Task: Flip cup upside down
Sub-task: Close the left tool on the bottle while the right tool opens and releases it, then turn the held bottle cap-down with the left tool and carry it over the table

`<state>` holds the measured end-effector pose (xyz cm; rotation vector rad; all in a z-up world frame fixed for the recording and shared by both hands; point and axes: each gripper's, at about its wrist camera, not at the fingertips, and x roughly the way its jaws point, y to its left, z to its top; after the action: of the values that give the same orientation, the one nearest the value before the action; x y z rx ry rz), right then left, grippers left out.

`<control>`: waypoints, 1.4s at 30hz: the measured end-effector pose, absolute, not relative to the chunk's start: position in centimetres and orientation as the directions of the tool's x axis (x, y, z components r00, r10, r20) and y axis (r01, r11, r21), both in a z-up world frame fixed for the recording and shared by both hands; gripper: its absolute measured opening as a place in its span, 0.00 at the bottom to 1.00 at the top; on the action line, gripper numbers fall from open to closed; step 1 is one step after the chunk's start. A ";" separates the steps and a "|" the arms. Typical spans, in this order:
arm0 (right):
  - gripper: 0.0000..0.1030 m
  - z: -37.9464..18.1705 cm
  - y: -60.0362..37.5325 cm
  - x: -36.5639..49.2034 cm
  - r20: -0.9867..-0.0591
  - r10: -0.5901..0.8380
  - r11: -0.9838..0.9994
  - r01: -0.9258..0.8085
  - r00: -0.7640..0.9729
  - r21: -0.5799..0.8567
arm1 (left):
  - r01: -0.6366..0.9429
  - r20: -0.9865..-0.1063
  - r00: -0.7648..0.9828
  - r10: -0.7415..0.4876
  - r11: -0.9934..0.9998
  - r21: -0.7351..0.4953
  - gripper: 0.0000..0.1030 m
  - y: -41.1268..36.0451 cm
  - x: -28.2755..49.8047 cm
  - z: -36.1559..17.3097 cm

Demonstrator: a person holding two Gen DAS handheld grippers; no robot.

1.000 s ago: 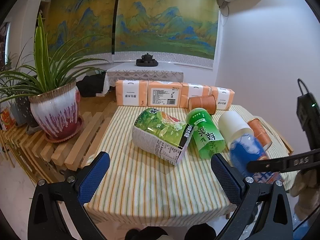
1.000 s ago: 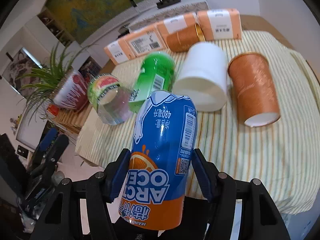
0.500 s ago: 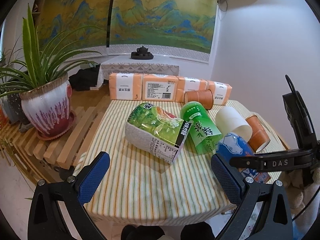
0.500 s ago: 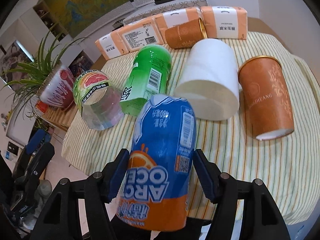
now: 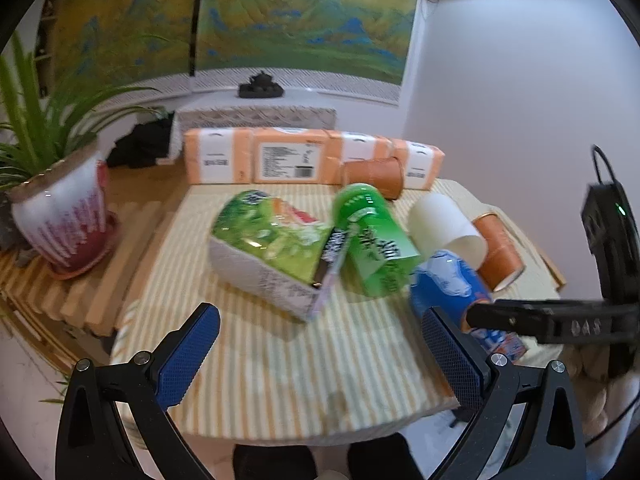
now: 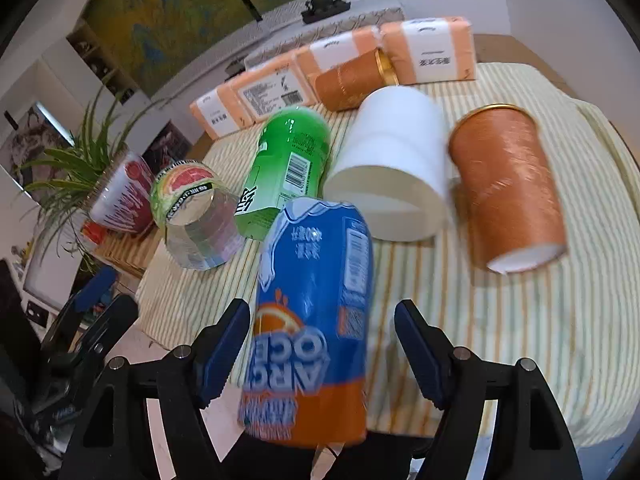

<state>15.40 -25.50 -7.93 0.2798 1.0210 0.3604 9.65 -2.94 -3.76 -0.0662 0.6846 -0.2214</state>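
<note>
A blue and orange labelled cup [image 6: 316, 320] stands upside down at the near edge of the striped table [image 6: 520, 340], between the pads of my right gripper [image 6: 320, 344]. The jaws now stand apart from its sides with gaps showing, so the right gripper is open. The cup also shows in the left wrist view [image 5: 452, 292], with the right gripper's finger [image 5: 540, 320] beside it. My left gripper [image 5: 320, 356] is open and empty, held over the near table edge.
Lying on the table: a green labelled cup [image 6: 288, 164], a clear cup with a fruit label [image 6: 192, 208], a white paper cup [image 6: 392, 160], two orange paper cups [image 6: 508, 184], [image 6: 352, 80]. Orange packs [image 6: 428, 52] line the far edge. A potted plant [image 5: 60, 208] stands left.
My right gripper has opened and let go of the blue cup, which now rests on the table edge. The left gripper has shifted a little closer to the table.
</note>
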 end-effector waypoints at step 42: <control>0.69 -5.6 -34.1 3.8 -0.643 0.210 0.963 -0.043 0.737 0.266 | 0.115 -0.886 0.306 -0.349 0.937 -0.329 0.73 -15.1 21.1 -7.1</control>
<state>3.77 -34.10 -5.63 0.2409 0.7310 0.1402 21.07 -15.10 -7.06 -0.2197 1.2244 -0.3100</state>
